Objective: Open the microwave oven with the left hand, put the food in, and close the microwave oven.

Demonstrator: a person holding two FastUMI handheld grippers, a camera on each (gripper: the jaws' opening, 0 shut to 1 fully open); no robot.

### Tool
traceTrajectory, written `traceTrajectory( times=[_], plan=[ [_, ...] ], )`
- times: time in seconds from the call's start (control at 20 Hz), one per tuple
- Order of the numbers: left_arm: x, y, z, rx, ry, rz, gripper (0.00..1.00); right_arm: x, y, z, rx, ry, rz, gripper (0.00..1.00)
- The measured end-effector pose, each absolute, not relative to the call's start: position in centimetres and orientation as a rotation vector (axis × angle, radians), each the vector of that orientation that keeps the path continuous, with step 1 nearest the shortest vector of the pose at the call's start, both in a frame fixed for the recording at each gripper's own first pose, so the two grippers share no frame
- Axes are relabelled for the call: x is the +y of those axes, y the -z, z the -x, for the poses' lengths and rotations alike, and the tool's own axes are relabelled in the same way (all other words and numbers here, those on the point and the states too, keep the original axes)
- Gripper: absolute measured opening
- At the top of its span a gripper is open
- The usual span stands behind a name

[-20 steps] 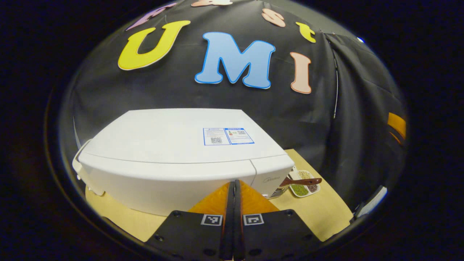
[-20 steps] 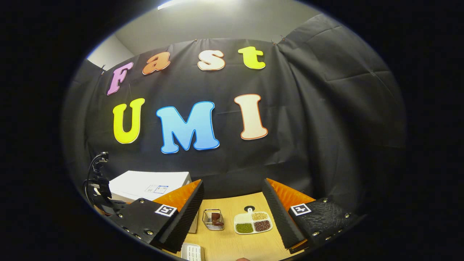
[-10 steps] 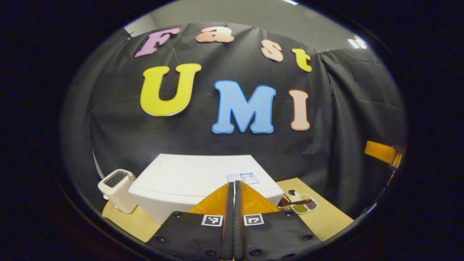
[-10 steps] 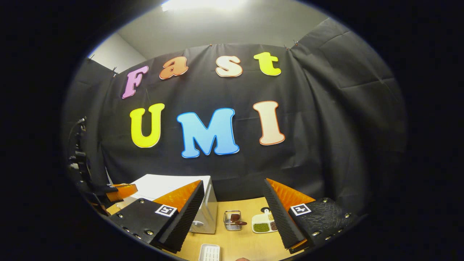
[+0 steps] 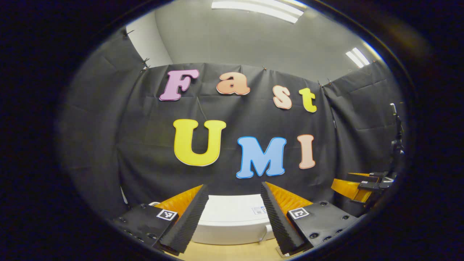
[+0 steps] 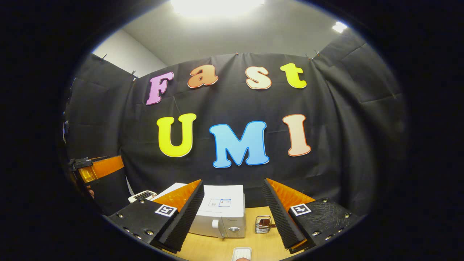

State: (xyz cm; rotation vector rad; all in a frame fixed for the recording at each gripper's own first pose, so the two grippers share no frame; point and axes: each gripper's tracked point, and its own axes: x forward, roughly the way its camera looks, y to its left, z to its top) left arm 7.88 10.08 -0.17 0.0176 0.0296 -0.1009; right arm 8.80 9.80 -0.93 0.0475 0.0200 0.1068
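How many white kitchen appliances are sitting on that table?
2: the microwave in the middle of the table, and a toaster just left of it, partly hidden behind a hand-held gripper. Others may be hidden.

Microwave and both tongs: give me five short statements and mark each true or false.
1. The microwave has its door closed. True.
2. The left tongs are shut. False: their fingers stand wide apart.
3. The right tongs hold the wire basket. False: they are open and empty; the basket sits on the table.
4. The wire basket stands beside the microwave. True.
5. A toaster sits on top of the microwave. False: it stands on the microwave's far side from the basket.
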Motion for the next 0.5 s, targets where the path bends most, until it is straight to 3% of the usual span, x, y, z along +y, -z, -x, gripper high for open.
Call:
traceTrajectory(
  times=[0.5],
  plan=[
    [15.3, 1.3, -4.5, 0.058, 0.167, 0.01, 0.96, 15.8, 0.8, -5.6, 0.03, -0.076, -0.038, 0.98]
  ],
)
